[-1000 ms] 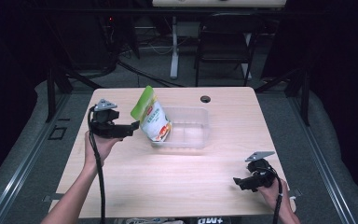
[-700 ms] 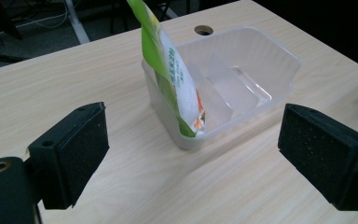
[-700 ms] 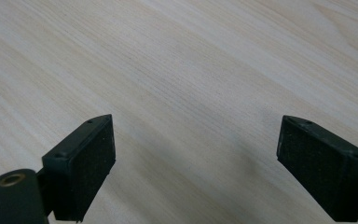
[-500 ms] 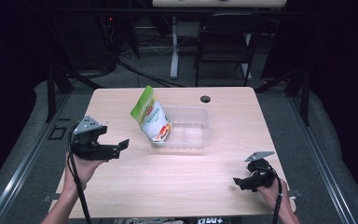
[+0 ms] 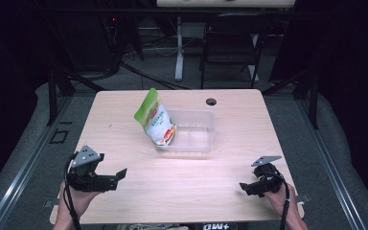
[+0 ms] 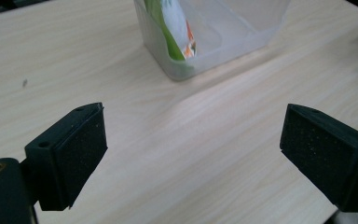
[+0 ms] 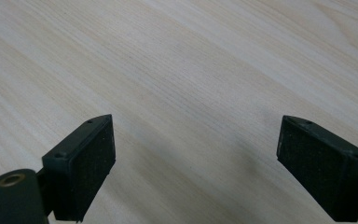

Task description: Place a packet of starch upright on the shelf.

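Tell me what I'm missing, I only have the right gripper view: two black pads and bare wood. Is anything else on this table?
Observer: Yes. A clear plastic container sits near the table's middle, beyond what your view takes in.
Operator: Is it empty?
Observer: No. A green and white pouch stands in its left end, leaning, with its top well above the rim.
Operator: And the other gripper, is it holding that pouch?
Observer: No. The left gripper is near the front left of the table, apart from the container, jaws wide open and holding nothing.
Operator: Where is mine, then?
Observer: The right gripper is at the front right corner, open too, over bare wood.
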Available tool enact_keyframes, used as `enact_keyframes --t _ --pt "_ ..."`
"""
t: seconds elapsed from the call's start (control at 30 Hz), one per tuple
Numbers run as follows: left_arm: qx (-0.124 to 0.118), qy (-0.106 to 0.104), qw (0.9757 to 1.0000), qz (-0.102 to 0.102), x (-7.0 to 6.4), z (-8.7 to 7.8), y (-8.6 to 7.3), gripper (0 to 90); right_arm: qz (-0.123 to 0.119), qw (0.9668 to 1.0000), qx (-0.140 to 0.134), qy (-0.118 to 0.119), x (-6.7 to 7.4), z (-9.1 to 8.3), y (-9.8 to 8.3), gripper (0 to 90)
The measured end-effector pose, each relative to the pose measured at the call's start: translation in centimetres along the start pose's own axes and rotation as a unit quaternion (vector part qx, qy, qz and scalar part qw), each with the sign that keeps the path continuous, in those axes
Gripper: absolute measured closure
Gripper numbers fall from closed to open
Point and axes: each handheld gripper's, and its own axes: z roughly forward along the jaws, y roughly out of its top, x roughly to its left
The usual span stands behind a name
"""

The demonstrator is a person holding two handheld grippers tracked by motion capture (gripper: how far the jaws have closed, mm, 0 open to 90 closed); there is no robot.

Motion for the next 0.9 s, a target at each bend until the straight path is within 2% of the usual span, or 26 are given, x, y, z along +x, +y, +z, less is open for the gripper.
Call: enact_keyframes --t 0.3,0.37,0.43,0.63,0.9 --pt "0.041 -0.013 0.9986 -0.031 -0.2 1.7 -4.0 6.6 -0.001 1.0000 0.001 0.001 0.1 0.1 0.0 10.9" --pt "0.053 -0.017 0.9979 -0.035 -0.2 2.2 -4.7 6.7 0.000 1.0000 0.000 0.002 0.1 0.1 0.0 10.9" --pt "0.067 -0.012 0.9973 -0.029 -0.3 2.6 -5.1 6.0 -0.001 1.0000 0.001 0.001 0.1 0.1 0.0 10.9" --pt "0.080 -0.024 0.9961 -0.032 0.0 3.7 -6.1 5.5 -0.004 1.0000 0.002 0.002 0.1 0.1 0.0 10.9" --pt "0.071 -0.030 0.9959 -0.048 0.7 4.1 -6.4 5.9 -0.004 1.0000 0.006 0.005 0.1 0.2 0.1 11.0"
